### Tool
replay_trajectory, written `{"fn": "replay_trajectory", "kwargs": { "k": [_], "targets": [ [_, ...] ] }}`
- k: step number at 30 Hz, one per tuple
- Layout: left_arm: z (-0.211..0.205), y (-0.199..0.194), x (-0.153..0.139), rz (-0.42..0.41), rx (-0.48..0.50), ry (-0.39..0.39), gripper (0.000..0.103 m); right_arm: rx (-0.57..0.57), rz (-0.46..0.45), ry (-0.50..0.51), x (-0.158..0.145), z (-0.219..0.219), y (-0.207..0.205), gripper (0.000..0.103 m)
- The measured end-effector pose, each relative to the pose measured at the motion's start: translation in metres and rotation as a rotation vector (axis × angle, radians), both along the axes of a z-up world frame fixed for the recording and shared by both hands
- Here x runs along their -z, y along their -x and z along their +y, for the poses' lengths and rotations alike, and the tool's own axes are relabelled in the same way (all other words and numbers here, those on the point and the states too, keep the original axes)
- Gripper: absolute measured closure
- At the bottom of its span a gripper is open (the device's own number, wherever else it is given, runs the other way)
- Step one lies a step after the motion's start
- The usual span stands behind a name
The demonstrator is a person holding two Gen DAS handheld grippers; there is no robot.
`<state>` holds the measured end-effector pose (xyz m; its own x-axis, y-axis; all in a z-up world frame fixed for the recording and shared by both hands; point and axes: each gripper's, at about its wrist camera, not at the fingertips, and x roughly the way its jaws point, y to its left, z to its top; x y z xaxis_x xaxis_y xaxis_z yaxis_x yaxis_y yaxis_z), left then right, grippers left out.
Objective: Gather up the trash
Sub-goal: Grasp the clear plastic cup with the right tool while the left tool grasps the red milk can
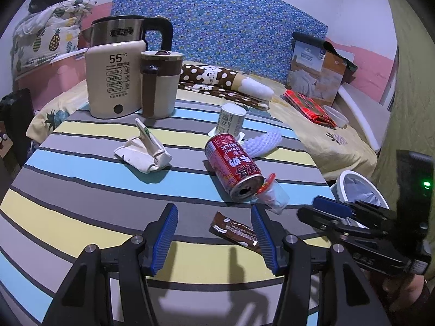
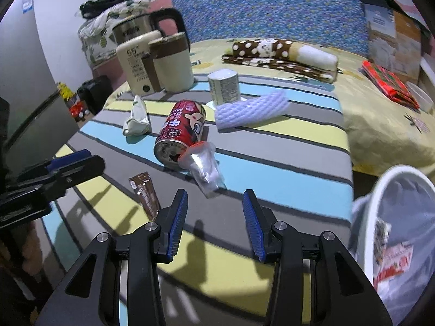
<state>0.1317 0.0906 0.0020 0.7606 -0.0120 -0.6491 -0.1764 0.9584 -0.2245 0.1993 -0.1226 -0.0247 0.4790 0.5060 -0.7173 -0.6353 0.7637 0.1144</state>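
Trash lies on a striped table (image 1: pixel 81 190): a red milk can (image 1: pixel 233 171) on its side, a clear plastic cup (image 1: pixel 274 195) at its mouth, a brown wrapper (image 1: pixel 235 231), crumpled paper (image 1: pixel 144 152), an upturned white cup (image 1: pixel 231 122) and a foam net (image 1: pixel 261 141). My left gripper (image 1: pixel 213 209) is open above the table, with the wrapper lying flat beside its right finger. My right gripper (image 2: pixel 214 194) is open and empty just short of the clear cup (image 2: pixel 205 168) and can (image 2: pixel 180 130). A white lined bin (image 2: pixel 380 190) stands off the table's right edge.
A cream warmer (image 1: pixel 114 81), a lidded mug (image 1: pixel 160 81) and a steel kettle (image 1: pixel 122 30) stand at the table's far left. Behind is a bed with a dotted blanket (image 1: pixel 217 81), a box (image 1: pixel 315 73) and a red cloth (image 1: pixel 310 106).
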Motion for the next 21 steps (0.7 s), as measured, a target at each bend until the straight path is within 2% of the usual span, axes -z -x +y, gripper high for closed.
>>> {"fn": "replay_trajectory", "kwargs": {
  "k": [8, 15, 16, 17, 21],
  "targets": [
    [0.009, -0.004, 0.002, -0.002, -0.007, 0.018, 0.047, -0.038, 0.005, 0.057, 0.009, 0.019, -0.019, 0.059],
    [0.011, -0.011, 0.002, -0.001, -0.013, 0.016, 0.047, -0.067, 0.058, 0.024, 0.013, 0.022, -0.024, 0.059],
    [0.01, -0.012, 0.002, 0.0, -0.013, 0.016, 0.047, -0.07, 0.056, 0.016, 0.012, 0.021, -0.023, 0.06],
    [0.009, -0.013, 0.002, 0.0, -0.011, 0.017, 0.047, -0.07, 0.051, 0.012, 0.011, 0.021, -0.023, 0.066],
    [0.002, -0.021, 0.002, 0.008, -0.001, 0.017, 0.047, -0.057, 0.05, -0.013, 0.009, 0.015, -0.021, 0.068]
  ]
}}
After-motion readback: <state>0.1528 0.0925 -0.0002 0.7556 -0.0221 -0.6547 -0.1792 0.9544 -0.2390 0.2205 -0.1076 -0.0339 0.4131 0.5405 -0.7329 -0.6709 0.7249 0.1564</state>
